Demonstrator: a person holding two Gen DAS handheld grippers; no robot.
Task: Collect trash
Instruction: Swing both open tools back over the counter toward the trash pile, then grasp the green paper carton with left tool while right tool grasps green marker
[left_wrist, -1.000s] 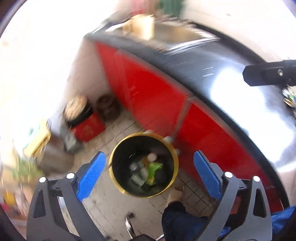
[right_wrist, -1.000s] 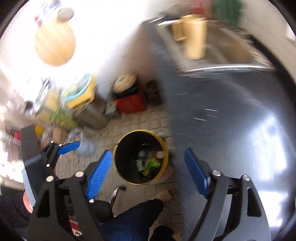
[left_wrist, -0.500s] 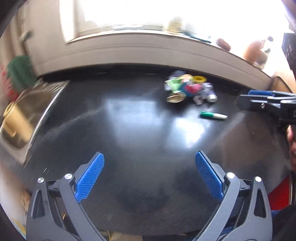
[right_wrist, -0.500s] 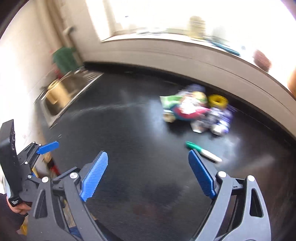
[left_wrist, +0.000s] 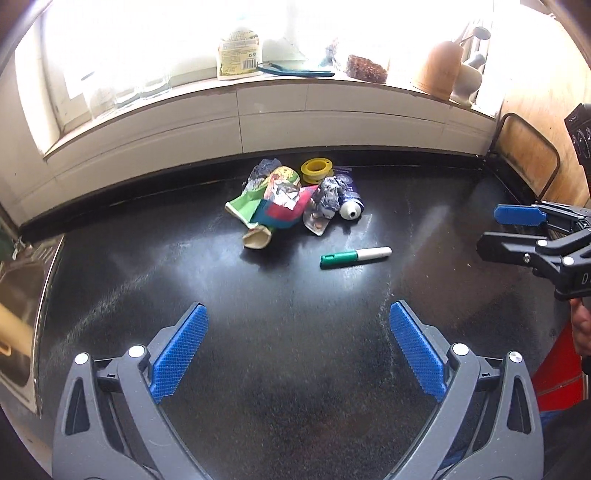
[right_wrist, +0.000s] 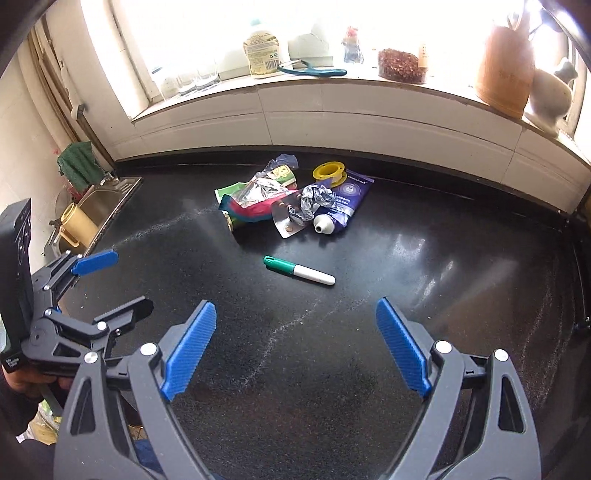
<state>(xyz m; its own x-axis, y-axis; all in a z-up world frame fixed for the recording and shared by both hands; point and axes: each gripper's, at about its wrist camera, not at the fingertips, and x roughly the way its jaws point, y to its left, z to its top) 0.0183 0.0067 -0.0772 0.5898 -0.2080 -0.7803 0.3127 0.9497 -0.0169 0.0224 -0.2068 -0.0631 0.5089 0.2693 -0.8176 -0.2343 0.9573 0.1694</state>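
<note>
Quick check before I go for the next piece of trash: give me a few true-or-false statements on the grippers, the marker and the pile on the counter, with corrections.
1. The left gripper holds a wrapper. False: its jaws are open with nothing between them.
2. The right gripper is open and holds nothing. True.
3. The green and white marker lies apart from the trash pile, nearer the grippers. True.
4. The marker is uncapped. False: its green cap is on.
5. A yellow spool sits at the back of the pile, toward the wall. True.
6. The blue tube stands upright. False: it lies flat, its white cap toward the camera.
</note>
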